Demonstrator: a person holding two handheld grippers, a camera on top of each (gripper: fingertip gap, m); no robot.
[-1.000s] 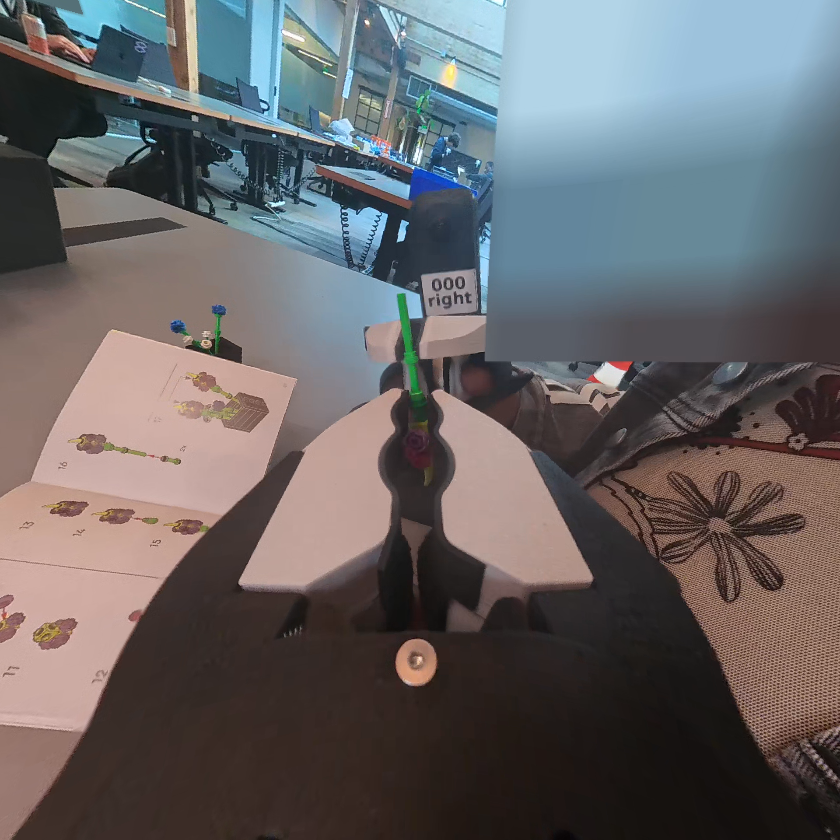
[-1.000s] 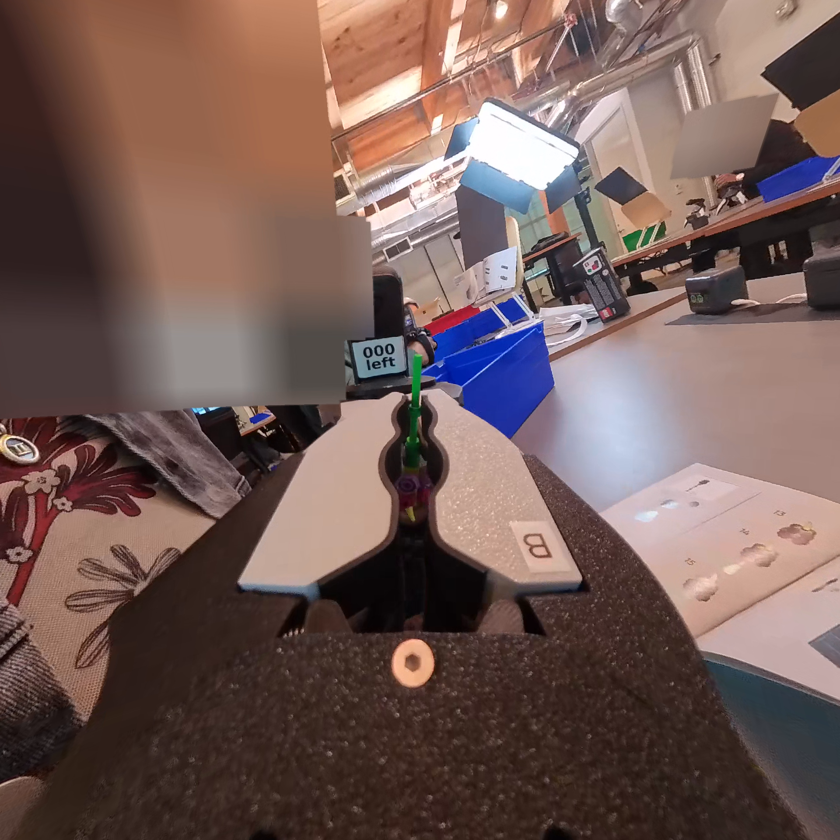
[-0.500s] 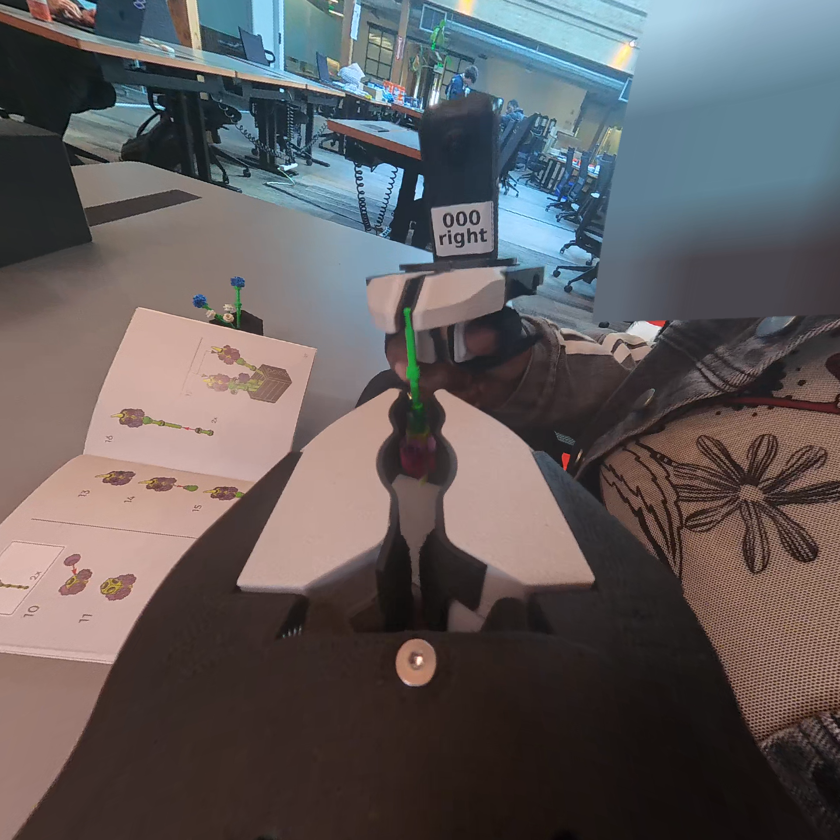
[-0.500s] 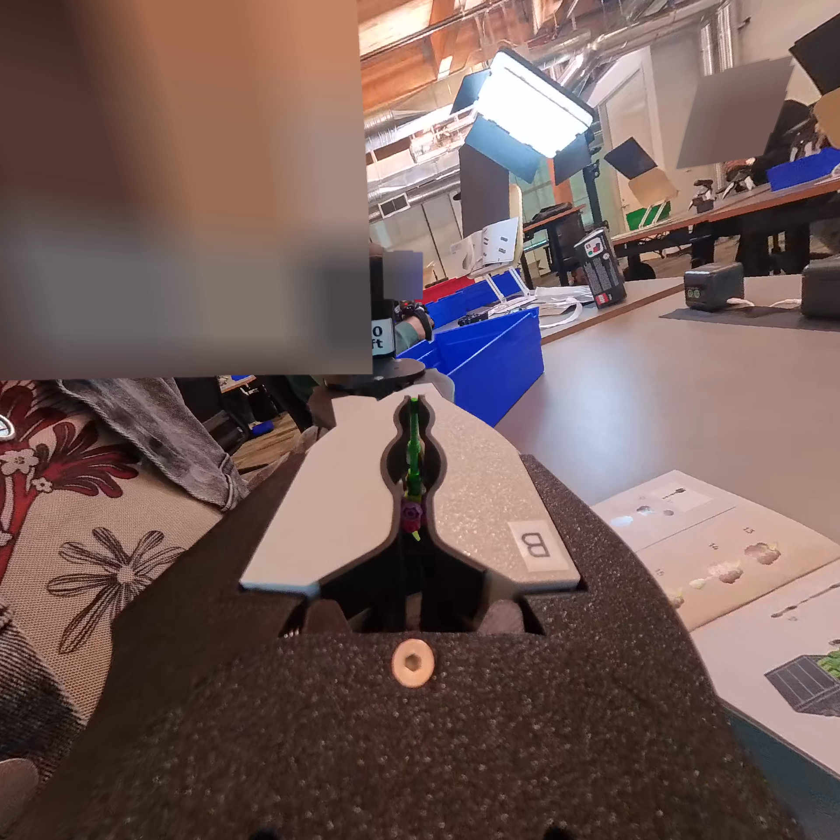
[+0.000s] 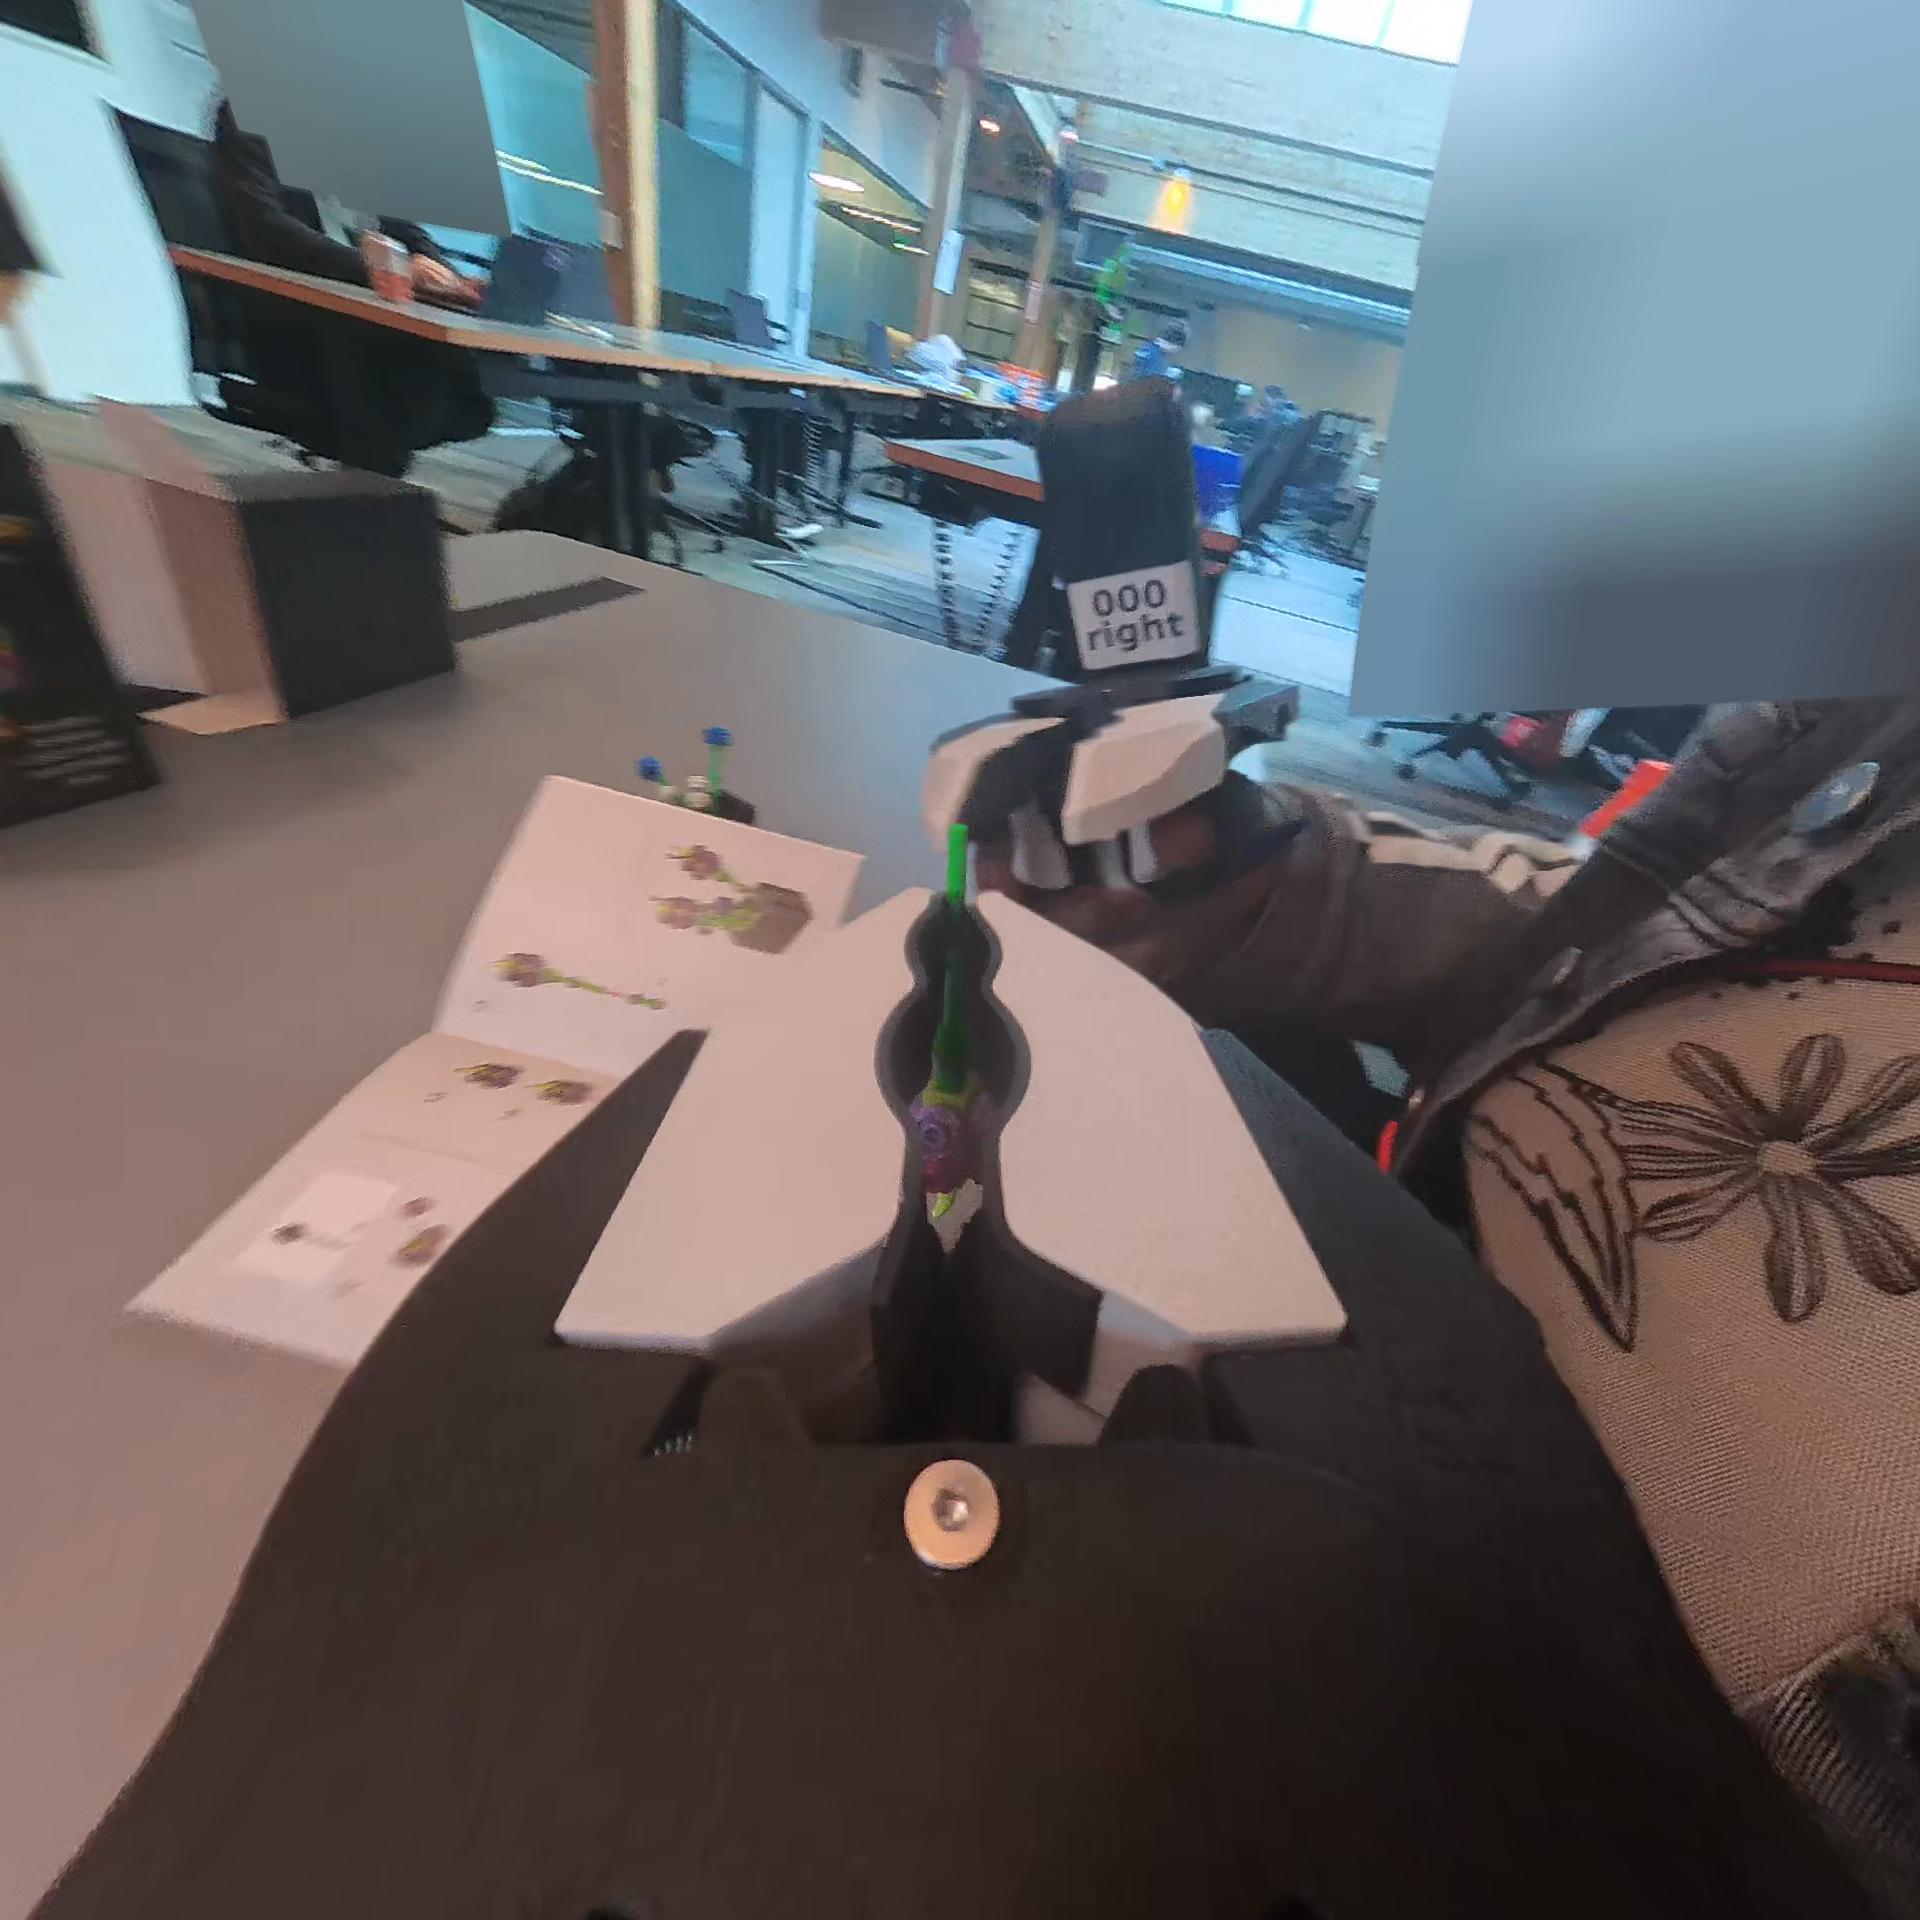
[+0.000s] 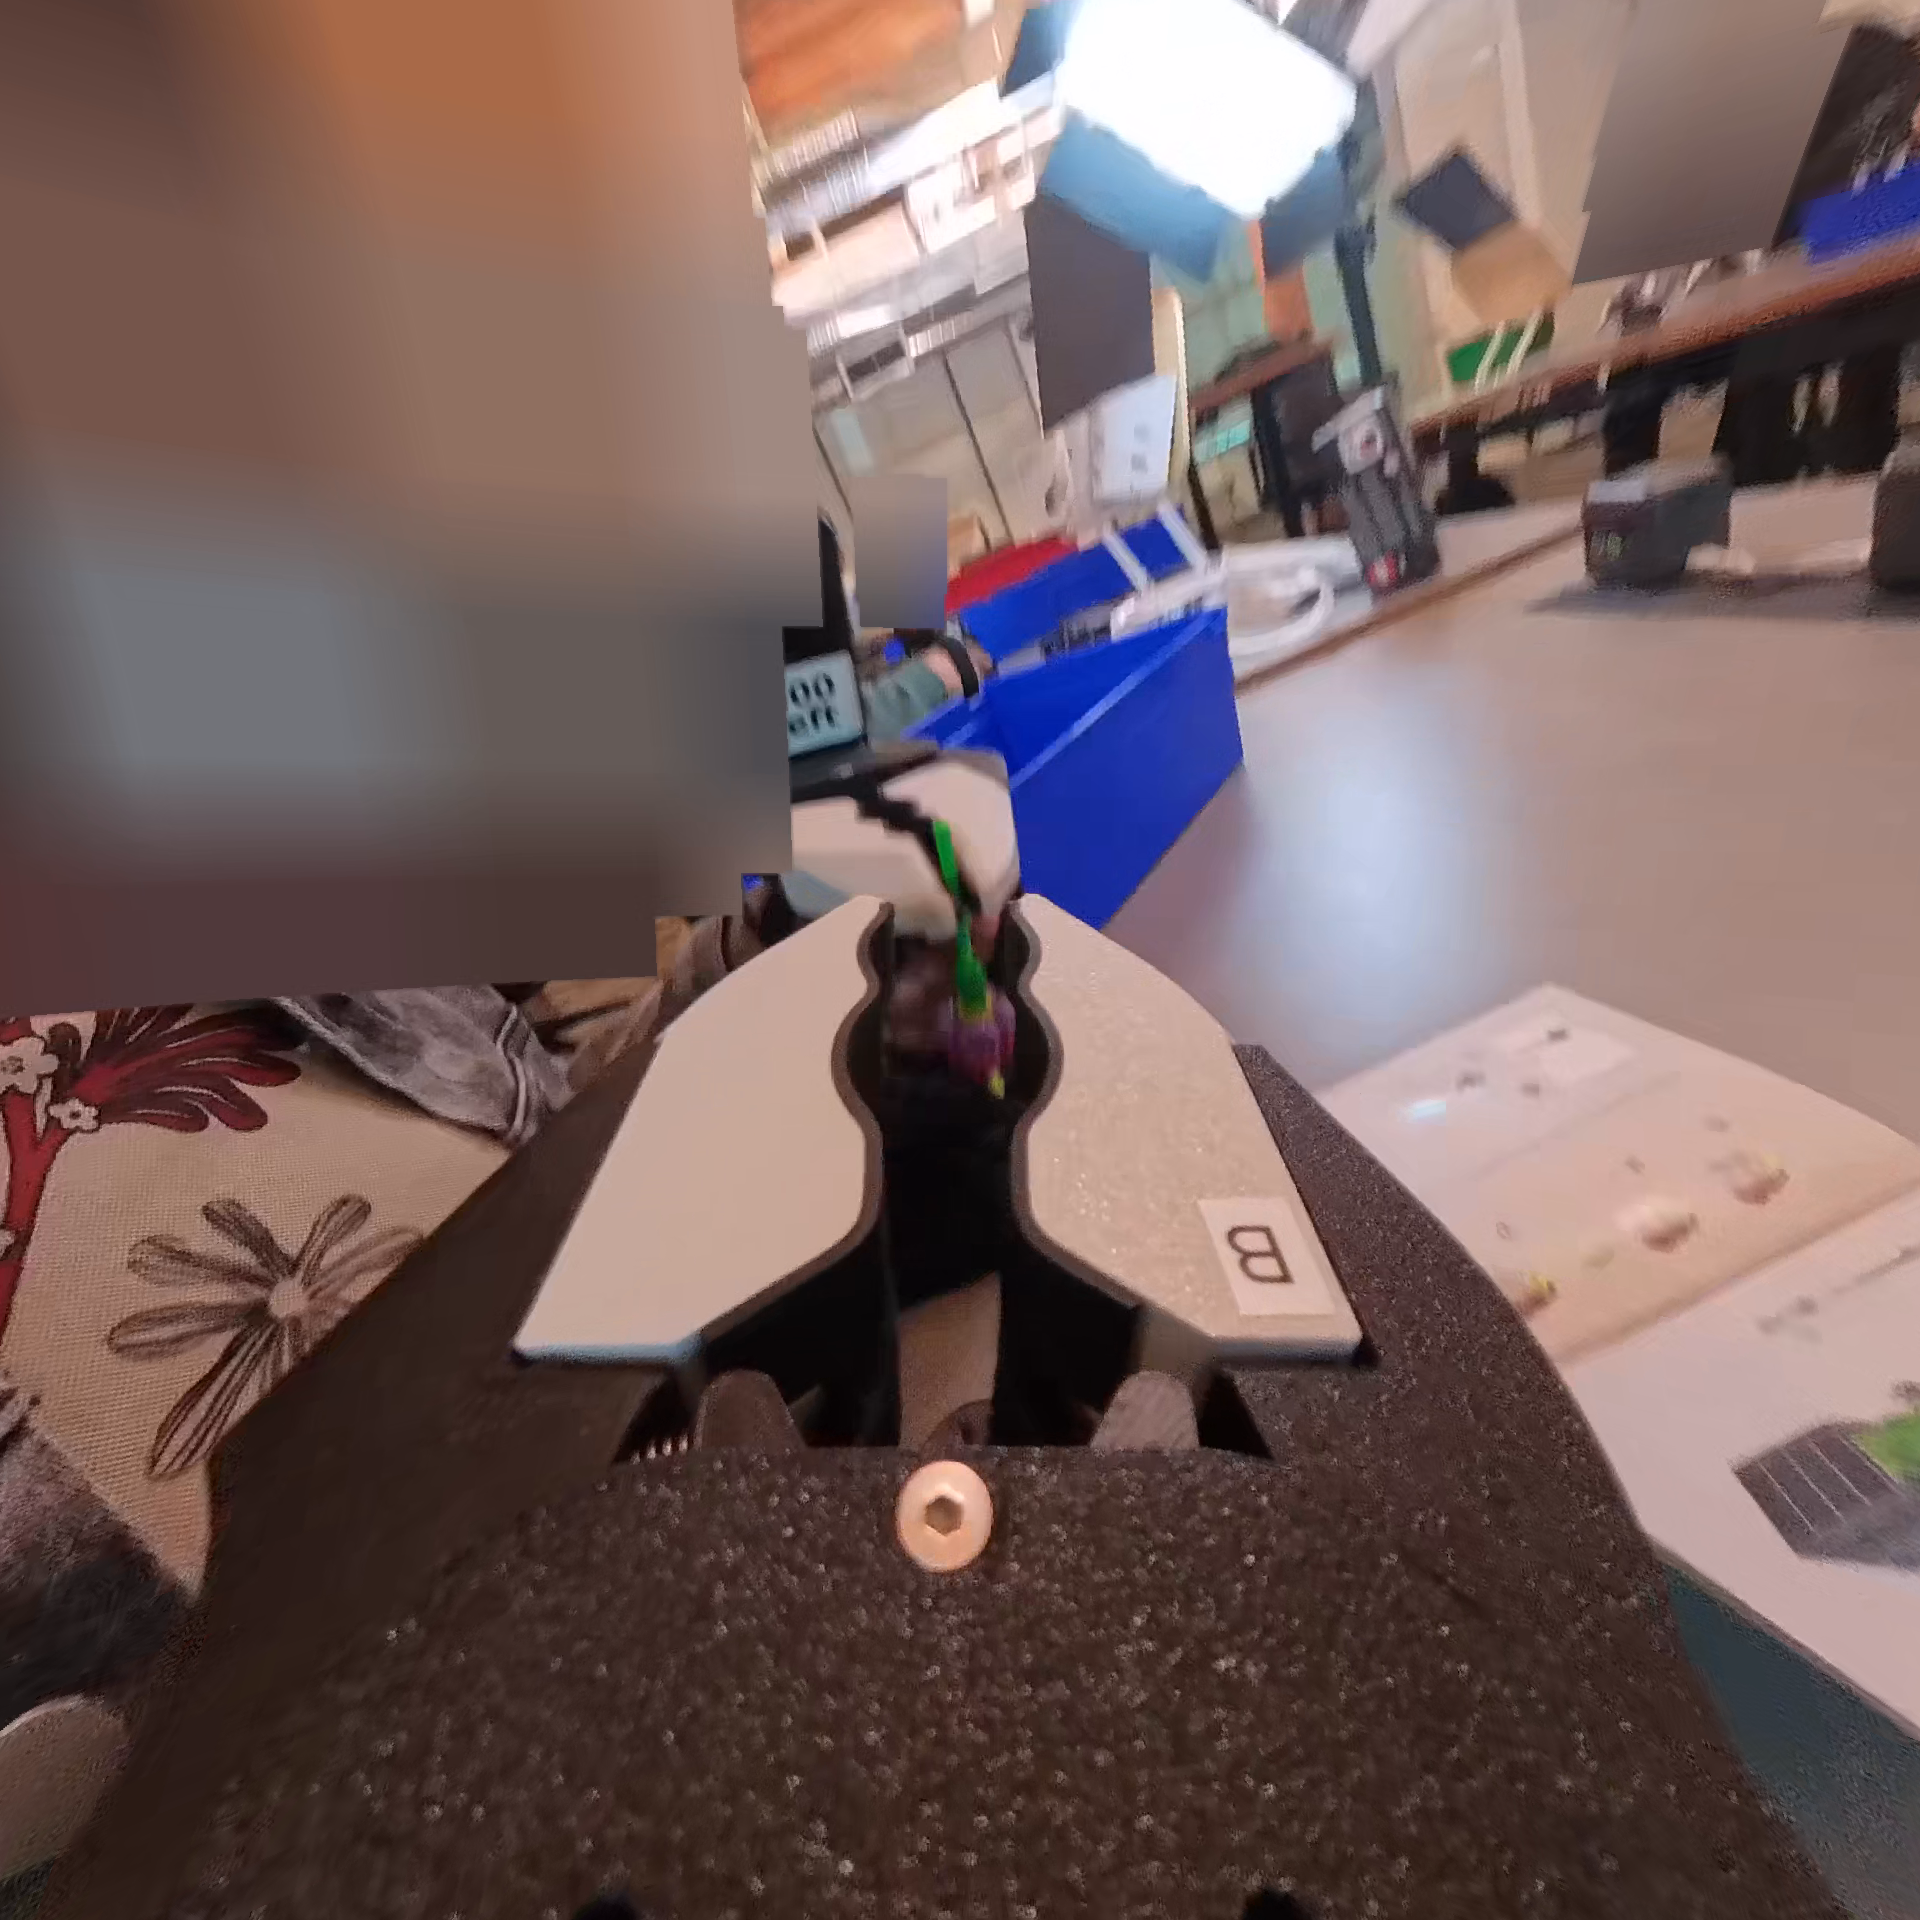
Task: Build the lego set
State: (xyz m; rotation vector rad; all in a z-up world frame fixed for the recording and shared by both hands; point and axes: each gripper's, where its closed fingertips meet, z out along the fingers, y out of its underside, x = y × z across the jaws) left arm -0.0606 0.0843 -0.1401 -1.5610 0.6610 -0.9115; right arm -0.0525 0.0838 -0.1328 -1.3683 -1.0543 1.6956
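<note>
A: Starting at the far left of the left wrist view, what sits on the grey table [image 5: 260, 987]?

B: A dark box [image 5: 343, 592] stands at the far left. To its right, farther back, is a small black base [image 5: 727, 805] holding blue flowers [image 5: 715, 740]. Touching its near side lies the open instruction booklet [image 5: 623, 987].

A: And the left gripper [image 5: 956, 914]?

B: It is in the middle of the view. Its white fingers [image 5: 769, 1164] are pressed together on the lego flower stem [image 5: 951, 997]. The green stem pokes out past the tips, and the purple bloom [image 5: 945, 1132] sits in the wider hollow nearer the camera.

A: Where is the right gripper [image 5: 1049, 821]?

B: It is beyond the stem's tip and slightly to the right, and it does not touch the stem. Right of it is the person's flower-printed garment [image 5: 1714, 1195].

A: What about the right wrist view, again from the left?

B: The same garment [image 6: 208, 1195] is at the left. In the centre, the right gripper [image 6: 954, 920] has its fingers [image 6: 1132, 1122] spread, with a clear gap between them. Through that gap the stem [image 6: 966, 966] shows, pinched by the left gripper [image 6: 935, 831] beyond. The frame is blurred, so contact with the right fingers cannot be told here.

A: And farther right?

B: A blue bin [image 6: 1122, 748] stands far off on the table [image 6: 1558, 779], and the booklet [image 6: 1558, 1143] lies near at the right.
</note>
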